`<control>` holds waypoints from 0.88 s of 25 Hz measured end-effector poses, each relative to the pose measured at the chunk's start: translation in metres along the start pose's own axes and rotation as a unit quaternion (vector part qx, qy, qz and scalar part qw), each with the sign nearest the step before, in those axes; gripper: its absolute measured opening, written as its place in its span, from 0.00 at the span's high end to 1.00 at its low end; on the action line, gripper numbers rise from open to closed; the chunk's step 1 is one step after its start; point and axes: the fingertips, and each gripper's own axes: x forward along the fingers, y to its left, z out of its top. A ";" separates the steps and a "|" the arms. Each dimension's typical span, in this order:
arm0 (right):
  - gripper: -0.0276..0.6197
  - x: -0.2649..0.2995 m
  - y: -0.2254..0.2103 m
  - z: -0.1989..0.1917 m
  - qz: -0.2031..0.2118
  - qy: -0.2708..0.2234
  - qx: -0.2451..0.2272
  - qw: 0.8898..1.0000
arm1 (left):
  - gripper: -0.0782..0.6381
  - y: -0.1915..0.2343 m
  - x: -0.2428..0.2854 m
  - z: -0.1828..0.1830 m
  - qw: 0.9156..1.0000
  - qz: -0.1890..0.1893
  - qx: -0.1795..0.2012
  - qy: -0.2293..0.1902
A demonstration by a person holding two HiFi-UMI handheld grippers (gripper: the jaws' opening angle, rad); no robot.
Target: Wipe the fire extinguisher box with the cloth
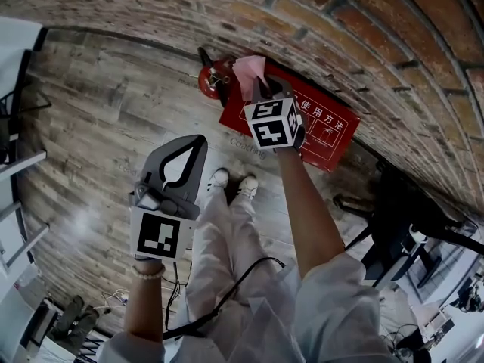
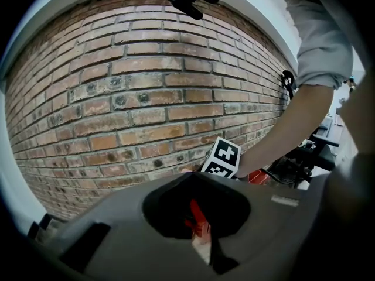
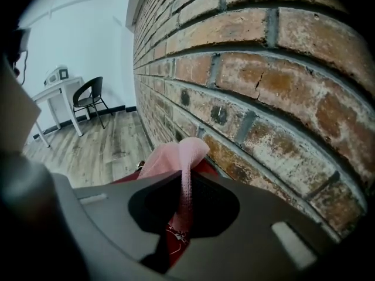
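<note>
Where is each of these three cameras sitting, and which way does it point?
Head view: on the person's head, looking down at the left tool, right tool, box, arms, legs and shoes.
Left gripper view: on the left tool, facing the wall; the right arm crosses it.
Right gripper view: on the right tool, looking along the wall past the cloth it grips.
All three share the wall and box.

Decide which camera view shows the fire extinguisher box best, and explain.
The head view: most of the fire extinguisher box, red with white lettering, shows by the brick wall. The right gripper view shows only red slivers under the pink cloth; the left gripper view, small red patches.
</note>
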 end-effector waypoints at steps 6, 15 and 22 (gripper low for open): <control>0.91 -0.003 -0.005 -0.005 -0.001 -0.001 0.011 1.000 | 0.89 -0.008 0.006 0.005 1.000 -0.016 0.004 -0.007; 0.91 -0.011 -0.017 -0.015 -0.012 0.002 0.031 0.999 | 0.89 -0.014 0.011 0.007 0.999 -0.031 0.010 -0.009; 0.91 -0.021 -0.030 -0.029 -0.022 0.000 0.058 0.998 | 0.89 -0.020 0.019 0.010 0.999 -0.044 0.008 -0.009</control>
